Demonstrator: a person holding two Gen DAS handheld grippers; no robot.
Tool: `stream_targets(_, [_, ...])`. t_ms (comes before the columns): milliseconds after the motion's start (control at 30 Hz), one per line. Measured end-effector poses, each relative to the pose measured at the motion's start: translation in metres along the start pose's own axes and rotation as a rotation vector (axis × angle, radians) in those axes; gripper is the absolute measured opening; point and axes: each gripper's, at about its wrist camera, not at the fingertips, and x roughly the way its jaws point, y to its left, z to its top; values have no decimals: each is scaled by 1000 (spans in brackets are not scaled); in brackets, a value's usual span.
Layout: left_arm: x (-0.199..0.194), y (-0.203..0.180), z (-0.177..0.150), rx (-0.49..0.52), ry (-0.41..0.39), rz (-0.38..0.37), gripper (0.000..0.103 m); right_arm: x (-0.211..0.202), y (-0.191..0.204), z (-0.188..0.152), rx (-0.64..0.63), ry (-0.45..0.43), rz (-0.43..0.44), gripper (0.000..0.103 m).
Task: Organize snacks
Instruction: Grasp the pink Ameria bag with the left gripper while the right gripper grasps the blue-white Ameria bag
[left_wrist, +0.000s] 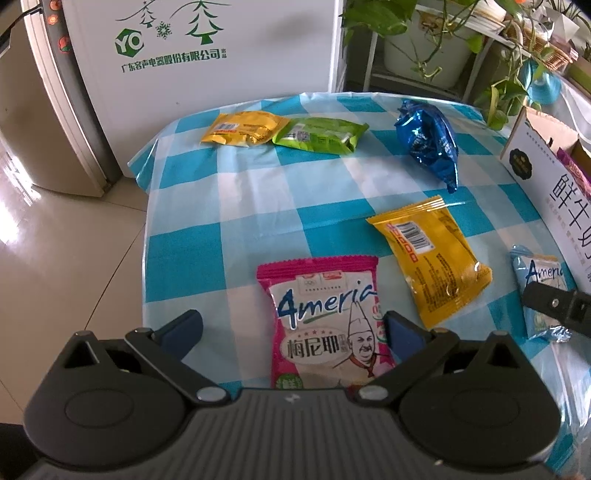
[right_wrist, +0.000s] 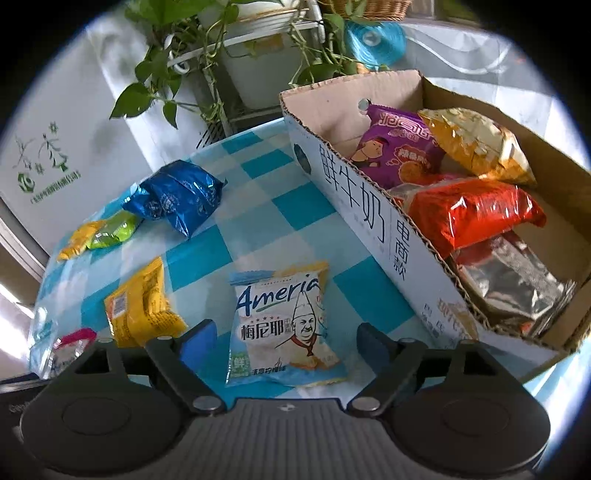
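A pink Ameria snack pack (left_wrist: 325, 321) lies on the checked tablecloth (left_wrist: 251, 206), between the fingers of my open left gripper (left_wrist: 293, 326). A light blue Ameria pack (right_wrist: 288, 321) lies between the fingers of my open right gripper (right_wrist: 286, 339); it also shows in the left wrist view (left_wrist: 539, 291). A yellow pack (left_wrist: 432, 258) lies between the two. A blue foil bag (left_wrist: 428, 144), a green pack (left_wrist: 319, 134) and another yellow pack (left_wrist: 243, 129) lie at the far side. A cardboard box (right_wrist: 369, 214) on the right holds several snack bags.
The table's left edge (left_wrist: 146, 236) drops to a tiled floor. A white fridge (left_wrist: 207, 55) stands behind the table. Potted plants on a rack (right_wrist: 229, 55) and a blue spool (right_wrist: 373, 40) stand behind the box.
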Motion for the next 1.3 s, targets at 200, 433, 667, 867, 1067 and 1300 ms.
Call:
stream_targets(200, [0, -2, -1, -20, -3, 13, 103, 3, 9, -3, -85, 4, -35, 88])
stream_targets(433, [0, -3, -2, -31, 5, 17, 103, 6, 15, -5, -156, 8, -61, 88])
stream_targets(667, [-2, -6, -6, 5, -4, 10, 103, 9, 20, -7, -193, 1, -84, 85])
stream_targets(867, [-11, -11, -7, 52, -40, -27, 75, 5, 15, -3, -191, -15, -88, 62])
stream_targets(1067, [-17, -15, -7, 65, -58, -62, 53, -1, 8, 0, -149, -1, -48, 57])
stream_targets(1300, [-24, -7, -7, 6, -59, -121, 51, -19, 7, 7, -157, -30, -15, 57])
